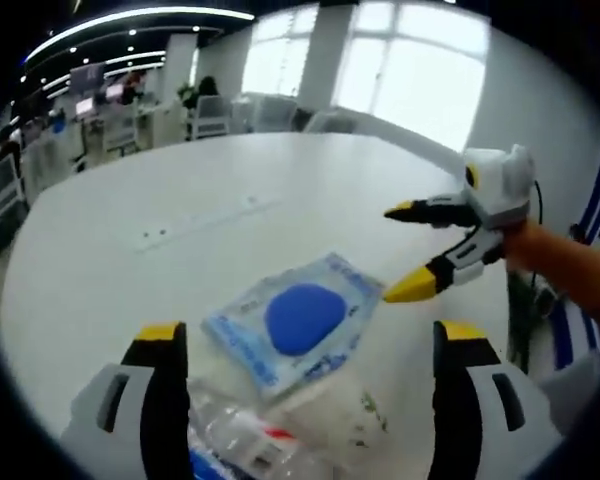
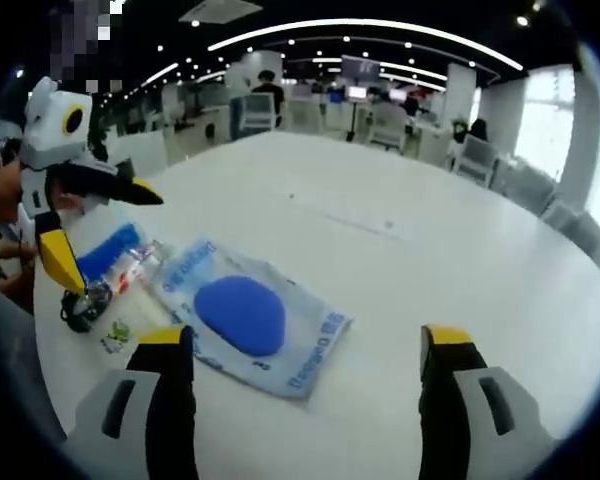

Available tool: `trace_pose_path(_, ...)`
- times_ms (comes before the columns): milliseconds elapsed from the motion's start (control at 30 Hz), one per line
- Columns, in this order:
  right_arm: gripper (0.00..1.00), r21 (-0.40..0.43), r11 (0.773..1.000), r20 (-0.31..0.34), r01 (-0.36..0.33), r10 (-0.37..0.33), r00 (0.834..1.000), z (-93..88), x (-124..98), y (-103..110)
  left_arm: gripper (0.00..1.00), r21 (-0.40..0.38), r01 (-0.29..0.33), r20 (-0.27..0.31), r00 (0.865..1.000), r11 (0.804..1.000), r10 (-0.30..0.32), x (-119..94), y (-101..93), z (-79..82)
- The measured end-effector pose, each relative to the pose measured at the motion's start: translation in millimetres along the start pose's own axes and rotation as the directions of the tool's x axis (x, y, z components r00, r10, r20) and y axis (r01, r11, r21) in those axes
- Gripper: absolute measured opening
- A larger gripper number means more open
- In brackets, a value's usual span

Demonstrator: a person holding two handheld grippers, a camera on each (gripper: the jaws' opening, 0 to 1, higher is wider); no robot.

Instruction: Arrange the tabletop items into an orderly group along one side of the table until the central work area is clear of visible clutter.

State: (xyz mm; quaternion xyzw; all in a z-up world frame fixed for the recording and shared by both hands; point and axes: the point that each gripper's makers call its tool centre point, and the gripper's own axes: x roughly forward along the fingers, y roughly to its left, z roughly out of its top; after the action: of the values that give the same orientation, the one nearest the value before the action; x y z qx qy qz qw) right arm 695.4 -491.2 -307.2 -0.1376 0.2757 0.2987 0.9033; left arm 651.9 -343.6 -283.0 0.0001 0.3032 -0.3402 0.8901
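A clear plastic packet with blue print and a blue oval item inside (image 1: 298, 322) (image 2: 245, 315) lies flat on the white table (image 1: 180, 200) (image 2: 430, 240). Beside it sit more small packets: one with green print (image 1: 355, 420) (image 2: 128, 328), a blue one (image 2: 108, 250) and a black coiled piece (image 2: 77, 312). My left gripper (image 1: 310, 333) (image 2: 115, 242) is open above these packets, holding nothing. My right gripper (image 2: 303, 335) (image 1: 392, 252) is open too, its lower yellow tip close to the blue packet's corner.
A person's forearm (image 1: 570, 265) holds the right gripper at the table's edge. Two small marks (image 1: 160, 235) sit in the tabletop near its middle. Office chairs (image 2: 385, 125) and desks stand beyond the far rim.
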Motion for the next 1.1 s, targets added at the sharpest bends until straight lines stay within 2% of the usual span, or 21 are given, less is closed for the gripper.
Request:
trace_pose_path(167, 0.97, -0.037, 0.999, 0.028, -0.015, 0.016, 0.999, 10.0, -12, 11, 0.99, 0.021, 0.041, 0.044, 0.998, 0.999, -0.042, -23, -7.9, 0.0)
trace_pose_path(367, 0.98, -0.093, 0.993, 0.054, -0.070, 0.075, 0.996, 20.1, -25, 37, 0.99, 0.037, 0.062, 0.076, 0.995, 0.997, -0.064, -59, -7.8, -7.7)
trace_pose_path(533, 0.98, -0.131, 0.983, 0.082, -0.131, 0.142, 0.986, 29.8, -41, 67, 0.99, 0.041, 0.059, 0.111, 0.992, 0.997, -0.063, -90, -5.3, -13.0)
trace_pose_path(833, 0.97, -0.210, 0.955, 0.127, -0.209, 0.238, 0.963, 46.8, -69, 128, 0.99, 0.042, 0.046, 0.132, 0.990, 0.998, -0.051, -145, -5.1, -45.6)
trace_pose_path(1100, 0.95, -0.271, 0.930, 0.133, -0.249, 0.292, 0.947, 46.1, -91, 176, 0.98, -0.019, 0.006, 0.159, 0.987, 1.000, -0.003, -190, 2.5, -84.8)
